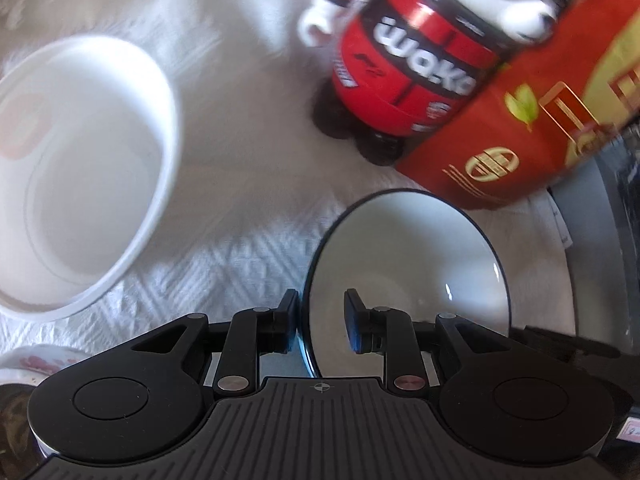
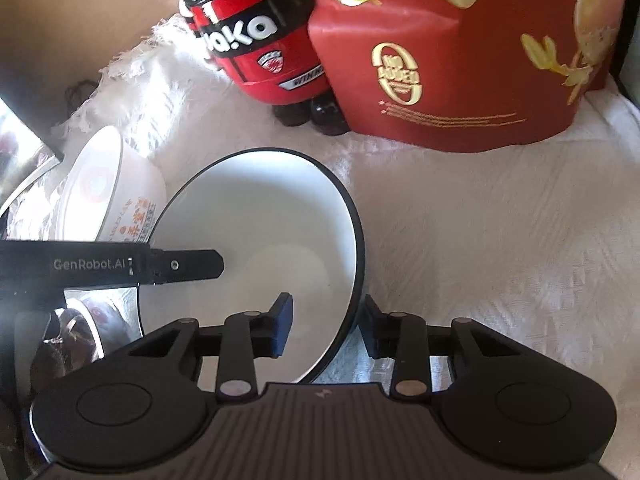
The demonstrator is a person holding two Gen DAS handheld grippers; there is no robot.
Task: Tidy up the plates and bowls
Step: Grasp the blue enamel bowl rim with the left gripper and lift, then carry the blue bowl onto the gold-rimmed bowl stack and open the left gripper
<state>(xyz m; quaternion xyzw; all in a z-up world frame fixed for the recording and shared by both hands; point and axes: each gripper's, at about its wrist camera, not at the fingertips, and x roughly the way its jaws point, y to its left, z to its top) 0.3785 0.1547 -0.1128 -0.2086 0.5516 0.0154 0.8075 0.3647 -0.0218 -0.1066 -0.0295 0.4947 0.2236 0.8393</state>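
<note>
A white bowl with a thin black rim sits on the white cloth. My left gripper straddles its left rim, one finger outside and one inside, with a gap between pad and rim. My right gripper straddles its right rim the same way, jaws apart. The left gripper's finger shows over the bowl's left side in the right wrist view. A bigger white bowl with red print stands to the left. A red-patterned dish lies at the near left.
A red and black panda figure and a red gift box stand at the back on the white cloth. A grey appliance edge is at the right in the left wrist view.
</note>
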